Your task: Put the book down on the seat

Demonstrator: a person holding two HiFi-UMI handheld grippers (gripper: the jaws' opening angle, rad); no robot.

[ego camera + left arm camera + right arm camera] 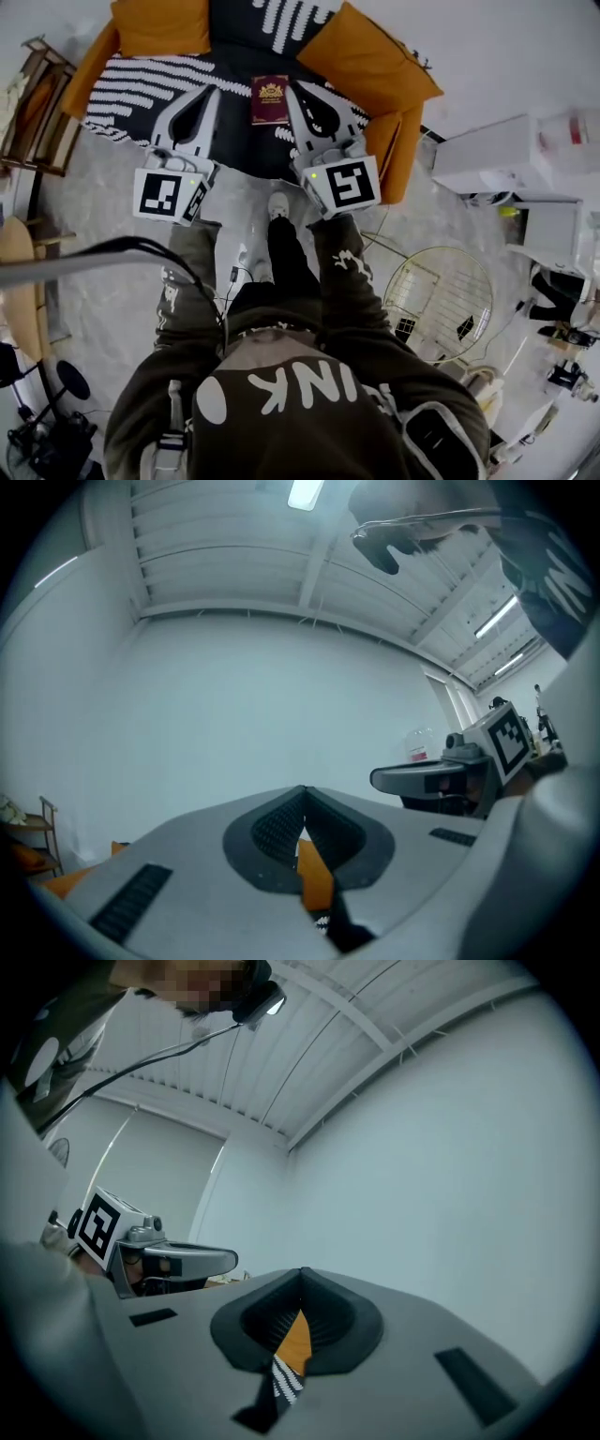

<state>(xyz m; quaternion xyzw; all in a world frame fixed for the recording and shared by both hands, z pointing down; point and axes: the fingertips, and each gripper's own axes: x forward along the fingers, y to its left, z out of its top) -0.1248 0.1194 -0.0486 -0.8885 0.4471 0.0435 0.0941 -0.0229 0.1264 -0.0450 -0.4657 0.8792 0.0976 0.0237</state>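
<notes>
Head view, book: book (pixel 270 100) lies flat on the seat (pixel 239 141), cover up, between the tips of the left gripper (pixel 210 92) and right gripper (pixel 292 87), just beside the right one.
Head view, step: placing looks done; draw both grippers straight back so neither tip nudges it.
Head view, axis: long axis runs parallel to the jaws, top edge pointing beyond their tips.
Left gripper view, jaws: pressed together, nothing held.
Right gripper view, jaws: closed on nothing.

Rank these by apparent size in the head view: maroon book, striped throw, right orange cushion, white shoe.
1. striped throw, largest
2. right orange cushion
3. maroon book
4. white shoe, smallest, though the leg hides part of it
</notes>
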